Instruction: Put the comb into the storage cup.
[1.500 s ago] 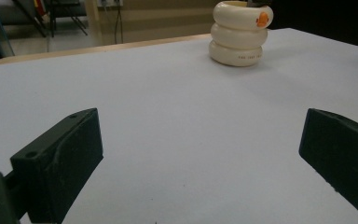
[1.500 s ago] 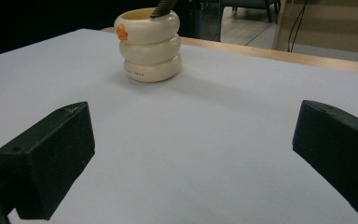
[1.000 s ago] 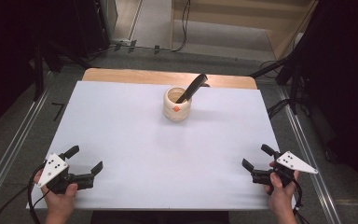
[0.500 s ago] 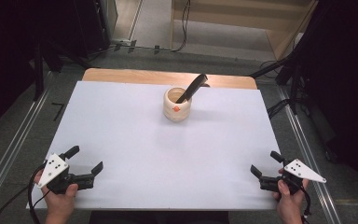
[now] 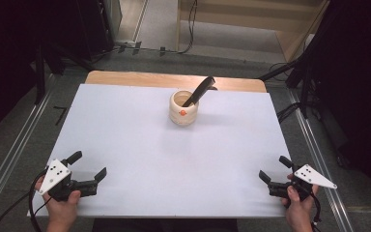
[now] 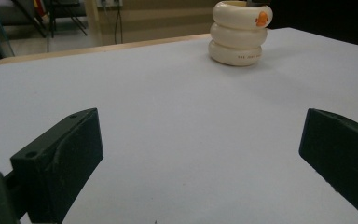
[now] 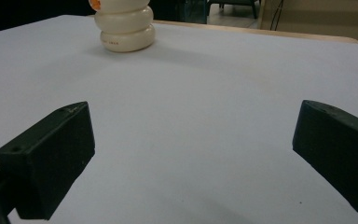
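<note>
Open tabletop (image 5: pixel 125 140) — lone cup (image 5: pixel 183 108) mid-table

The right gripper (image 7: pixel 193 163) holds its two black jaws spread wide above a white table (image 7: pixel 214 107); a cream ribbed cup (image 7: pixel 125 28) with an orange mark stands well apart at eleven o'clock, nothing between the jaws.

Cream ribbed cup's (image 7: pixel 124 29) top beyond the frame edge; small print on its base unreadable.
</note>
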`<move>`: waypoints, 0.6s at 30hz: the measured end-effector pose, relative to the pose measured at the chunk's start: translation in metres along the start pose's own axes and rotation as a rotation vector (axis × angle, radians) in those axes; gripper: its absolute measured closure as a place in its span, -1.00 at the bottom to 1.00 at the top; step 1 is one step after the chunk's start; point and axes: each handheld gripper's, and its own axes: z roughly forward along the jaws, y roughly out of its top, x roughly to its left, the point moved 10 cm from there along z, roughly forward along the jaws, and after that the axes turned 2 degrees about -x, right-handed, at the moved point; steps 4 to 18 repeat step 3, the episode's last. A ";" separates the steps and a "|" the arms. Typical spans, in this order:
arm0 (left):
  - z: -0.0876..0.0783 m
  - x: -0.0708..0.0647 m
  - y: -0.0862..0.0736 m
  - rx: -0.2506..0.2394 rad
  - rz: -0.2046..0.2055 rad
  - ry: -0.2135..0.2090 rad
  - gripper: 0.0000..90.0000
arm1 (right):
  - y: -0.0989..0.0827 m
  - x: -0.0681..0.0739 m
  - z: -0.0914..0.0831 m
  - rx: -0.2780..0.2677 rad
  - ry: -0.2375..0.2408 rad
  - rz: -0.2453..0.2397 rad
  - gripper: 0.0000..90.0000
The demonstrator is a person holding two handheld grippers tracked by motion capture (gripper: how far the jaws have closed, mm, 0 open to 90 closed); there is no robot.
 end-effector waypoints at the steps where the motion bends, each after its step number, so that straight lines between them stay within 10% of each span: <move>1: 0.000 0.000 0.000 0.000 -0.003 0.000 -1.00 | 0.000 0.000 0.000 -0.001 0.004 0.003 -1.00; 18: 0.001 0.000 0.000 0.003 -0.001 0.002 -1.00 | 0.000 0.000 0.000 -0.002 0.001 0.000 -1.00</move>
